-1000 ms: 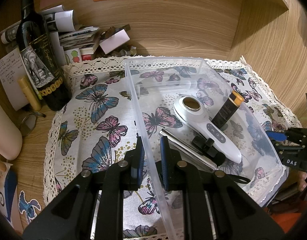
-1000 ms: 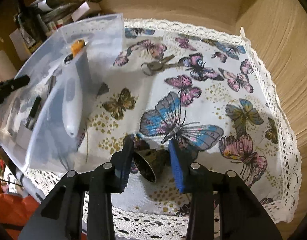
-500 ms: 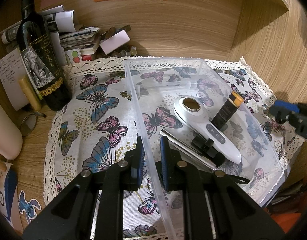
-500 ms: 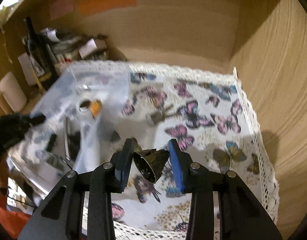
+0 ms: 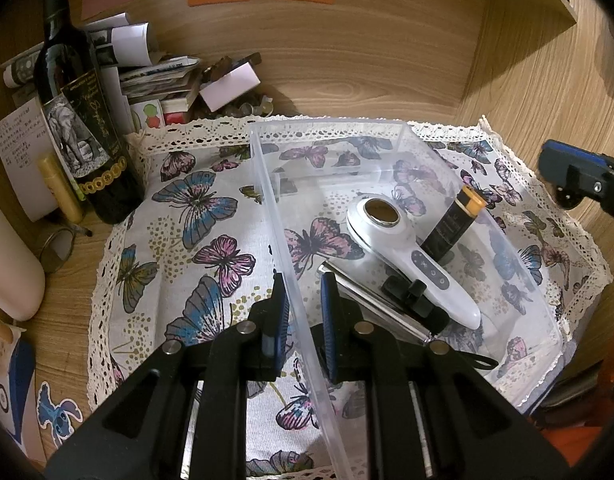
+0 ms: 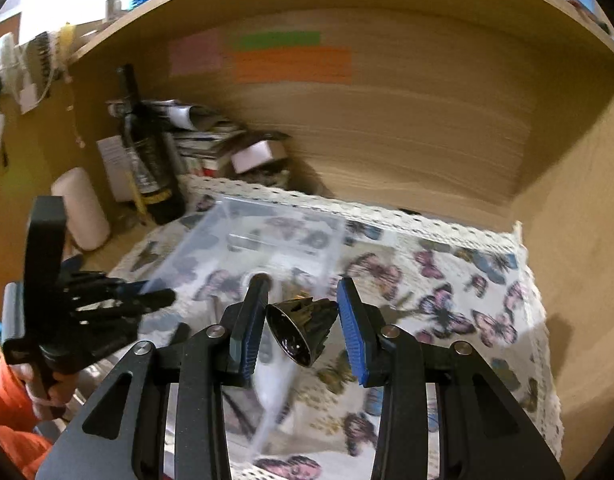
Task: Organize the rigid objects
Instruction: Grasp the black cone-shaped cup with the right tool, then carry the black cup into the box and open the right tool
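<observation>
Right hand-held gripper (image 6: 303,330) holds a small dark metal bell (image 6: 301,330) in the air above the butterfly cloth (image 6: 467,312), near the clear plastic bin (image 6: 267,236). Left hand-held gripper (image 5: 303,312) pinches the bin's near wall (image 5: 303,312), steadying it. Risks: the bell's sloped sides may slip from the pads; dropped from height, it could strike the white handheld device (image 5: 411,256) or bounce out.

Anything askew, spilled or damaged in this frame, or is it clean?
Nothing spilled or damaged. One oddity: the small metal bell in the right gripper lies sideways between the jaws, its open mouth facing the camera. The left gripper straddles the clear bin's near wall. The bin's contents lie loosely but inside.
</observation>
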`<state>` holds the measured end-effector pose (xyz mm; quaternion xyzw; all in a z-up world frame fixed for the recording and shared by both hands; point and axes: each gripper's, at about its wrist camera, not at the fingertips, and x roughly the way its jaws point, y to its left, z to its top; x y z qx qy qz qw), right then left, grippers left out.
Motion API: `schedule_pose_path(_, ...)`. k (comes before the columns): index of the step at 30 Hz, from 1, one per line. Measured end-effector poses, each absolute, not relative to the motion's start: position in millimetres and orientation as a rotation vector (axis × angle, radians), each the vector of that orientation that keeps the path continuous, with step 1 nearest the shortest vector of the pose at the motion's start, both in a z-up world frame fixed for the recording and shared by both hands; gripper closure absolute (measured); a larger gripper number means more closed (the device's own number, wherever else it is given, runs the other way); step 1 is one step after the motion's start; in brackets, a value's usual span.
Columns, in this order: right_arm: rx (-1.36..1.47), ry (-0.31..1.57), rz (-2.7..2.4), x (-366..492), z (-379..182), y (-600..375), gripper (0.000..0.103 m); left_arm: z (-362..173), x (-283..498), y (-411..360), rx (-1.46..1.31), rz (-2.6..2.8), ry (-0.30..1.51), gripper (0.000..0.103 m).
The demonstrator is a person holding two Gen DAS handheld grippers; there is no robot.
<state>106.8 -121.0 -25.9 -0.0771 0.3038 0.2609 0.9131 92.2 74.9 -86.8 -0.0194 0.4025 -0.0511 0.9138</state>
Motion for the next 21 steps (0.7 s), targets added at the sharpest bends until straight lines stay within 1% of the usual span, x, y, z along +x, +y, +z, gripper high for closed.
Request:
schedule_pose_path(11, -0.286, 0.700, 0.640, 115.3, -54.4, -68.2, 0.070, -86.4, 90.1, 75.5, -0.042, -0.112, 0.824, 0.088)
schedule_pose_path(21, -0.334, 0.784, 0.676, 128.7, -78.4, -44.5, 0.070, -86.6, 89.7, 75.2, -0.042, -0.113, 0.823, 0.089)
